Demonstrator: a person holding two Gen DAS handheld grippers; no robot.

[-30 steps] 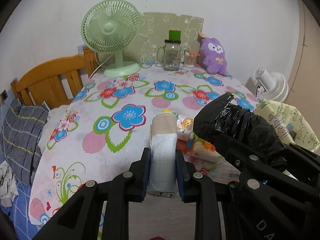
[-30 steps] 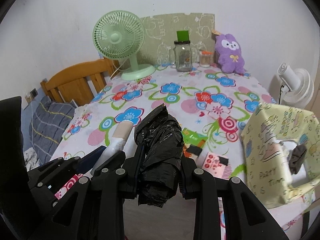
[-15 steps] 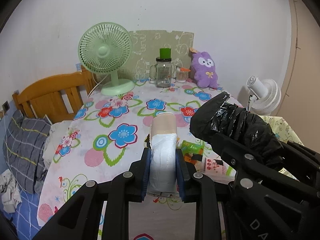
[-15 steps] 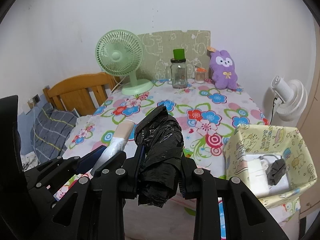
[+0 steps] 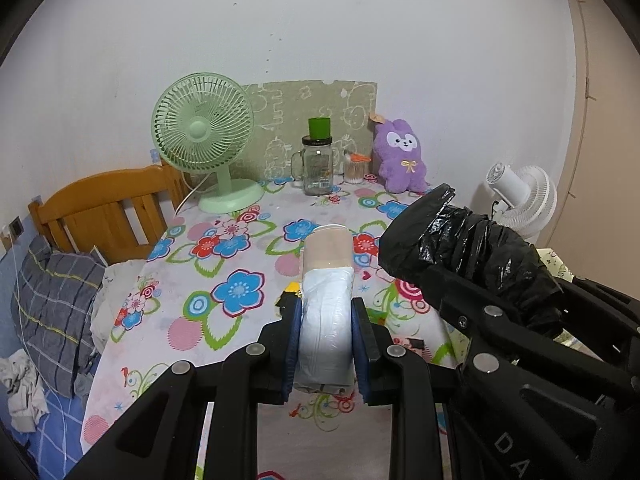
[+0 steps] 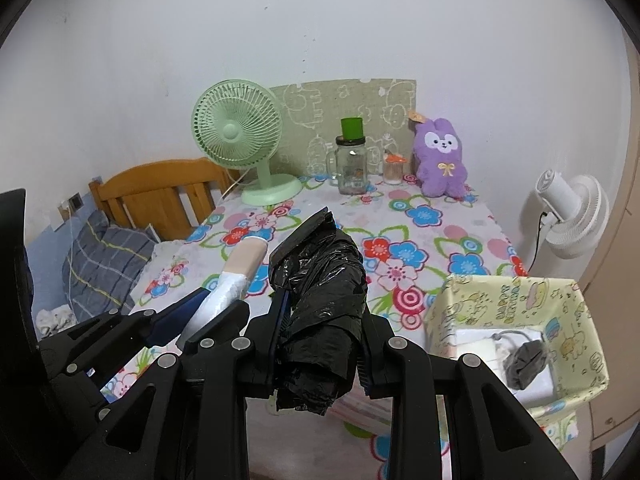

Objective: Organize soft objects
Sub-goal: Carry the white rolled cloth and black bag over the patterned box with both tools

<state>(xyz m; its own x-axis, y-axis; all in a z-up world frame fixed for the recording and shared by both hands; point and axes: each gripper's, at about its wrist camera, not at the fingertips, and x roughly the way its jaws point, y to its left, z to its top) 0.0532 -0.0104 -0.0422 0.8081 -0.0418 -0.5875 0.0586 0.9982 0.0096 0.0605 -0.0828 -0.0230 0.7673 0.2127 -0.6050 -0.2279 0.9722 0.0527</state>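
My left gripper (image 5: 326, 340) is shut on a white roll of plastic bags (image 5: 326, 320) with a beige cardboard core, held in the air before the table's near edge. The roll also shows in the right wrist view (image 6: 236, 280). My right gripper (image 6: 320, 340) is shut on a crumpled black plastic bag (image 6: 320, 280), held beside the left one; the bag also shows in the left wrist view (image 5: 468, 240). A yellow patterned fabric box (image 6: 516, 312) stands lower right of the table, with a small dark bundle (image 6: 524, 364) and white items inside.
The table (image 6: 420, 248) has a flowered cloth. At its far edge stand a green fan (image 6: 244, 140), a glass jar (image 6: 352, 168) with a green cup on it, a small jar (image 6: 392, 168) and a purple plush rabbit (image 6: 440, 160). A white fan (image 6: 568, 212) is at right, a wooden headboard (image 6: 160, 192) and grey pillow (image 6: 104, 260) at left.
Both grippers have pulled back and up from the table with their loads still held. The table looks farther away and the yellow box has come fully into the right wrist view.
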